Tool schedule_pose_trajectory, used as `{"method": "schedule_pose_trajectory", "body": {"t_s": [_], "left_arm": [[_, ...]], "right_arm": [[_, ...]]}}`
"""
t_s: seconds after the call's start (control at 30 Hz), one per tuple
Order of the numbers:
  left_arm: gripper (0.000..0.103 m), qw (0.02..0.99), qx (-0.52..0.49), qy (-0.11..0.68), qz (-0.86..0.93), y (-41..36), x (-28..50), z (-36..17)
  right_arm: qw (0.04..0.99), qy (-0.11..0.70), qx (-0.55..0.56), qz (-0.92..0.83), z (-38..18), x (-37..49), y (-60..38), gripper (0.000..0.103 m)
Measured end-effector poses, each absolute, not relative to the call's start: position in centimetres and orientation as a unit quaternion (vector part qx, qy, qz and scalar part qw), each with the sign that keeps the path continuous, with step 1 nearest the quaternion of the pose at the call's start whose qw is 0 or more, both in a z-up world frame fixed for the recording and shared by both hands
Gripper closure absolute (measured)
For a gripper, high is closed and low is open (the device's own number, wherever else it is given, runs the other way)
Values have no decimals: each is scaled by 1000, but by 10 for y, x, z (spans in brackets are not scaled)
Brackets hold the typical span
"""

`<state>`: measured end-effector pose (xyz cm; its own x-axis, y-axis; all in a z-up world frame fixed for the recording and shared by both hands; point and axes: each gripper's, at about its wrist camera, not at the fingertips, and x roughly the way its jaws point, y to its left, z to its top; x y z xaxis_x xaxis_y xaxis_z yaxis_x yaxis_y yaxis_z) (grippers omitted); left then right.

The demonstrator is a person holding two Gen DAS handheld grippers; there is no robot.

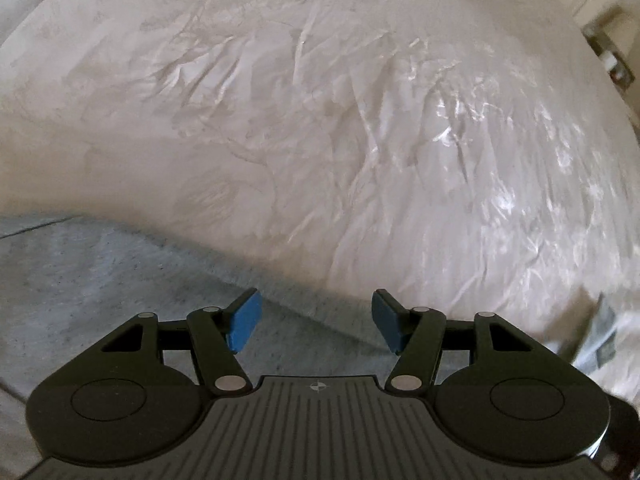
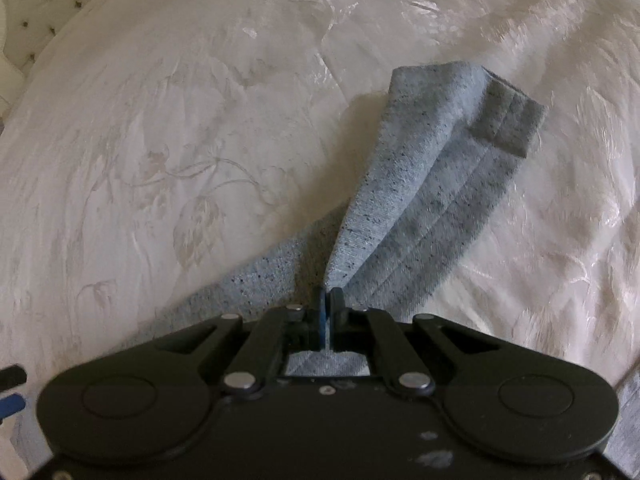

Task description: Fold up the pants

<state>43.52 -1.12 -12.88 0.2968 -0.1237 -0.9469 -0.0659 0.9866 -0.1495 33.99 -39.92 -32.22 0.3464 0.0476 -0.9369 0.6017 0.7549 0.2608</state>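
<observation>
Pants (image 2: 404,184) matt flecked grey knit; bedspread (image 1: 280,100) glossy, creased, floral-patterned cloth.

Item: pants (image 2: 420,184), grey-blue speckled knit with dark flecks.
Visible part, right wrist view: one leg end rising in a narrowing strip, pinched at its near end between blue pads, the rest stretching away and up to the right.
Hem: wide stitched cuff (image 2: 508,120) at the far end, one corner turned over.
Shape: creased lengthwise, seam lines running along the strip.
Left wrist view: a flat stretch of the pants (image 1: 100,280) lies spread on the bed, its edge slanting down to the right.
</observation>
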Motion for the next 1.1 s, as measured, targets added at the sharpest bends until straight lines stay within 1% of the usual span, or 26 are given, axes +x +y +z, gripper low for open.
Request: {"method": "schedule_pose_trajectory", "body": {"t_s": [0.23, 0.53, 0.57, 0.6, 0.63, 0.67, 0.9, 1.1], "left_arm": [[44, 776, -126, 618, -2, -5, 451, -155], [44, 753, -140, 643, 11, -3, 467, -184], [48, 751, -138, 646, 8, -5, 469, -187], [73, 750, -135, 647, 5, -6, 471, -189], [88, 748, -130, 650, 6, -8, 471, -191], [93, 746, -124, 654, 10, -9, 470, -192], [94, 778, -91, 621, -18, -10, 427, -155], [94, 798, -71, 597, -44, 0, 361, -115]], "right_arm": [[764, 536, 313, -176, -325, 346, -407, 101], [762, 536, 320, -171, -326, 348, -411, 100], [762, 537, 321, -171, -325, 348, -411, 100], [762, 537, 320, -170, -325, 347, -411, 100], [762, 537, 320, -169, -324, 347, -411, 100], [763, 536, 321, -168, -323, 346, -412, 100], [773, 526, 313, -165, -302, 332, -409, 100], [777, 523, 312, -160, -273, 284, -405, 100]]}}
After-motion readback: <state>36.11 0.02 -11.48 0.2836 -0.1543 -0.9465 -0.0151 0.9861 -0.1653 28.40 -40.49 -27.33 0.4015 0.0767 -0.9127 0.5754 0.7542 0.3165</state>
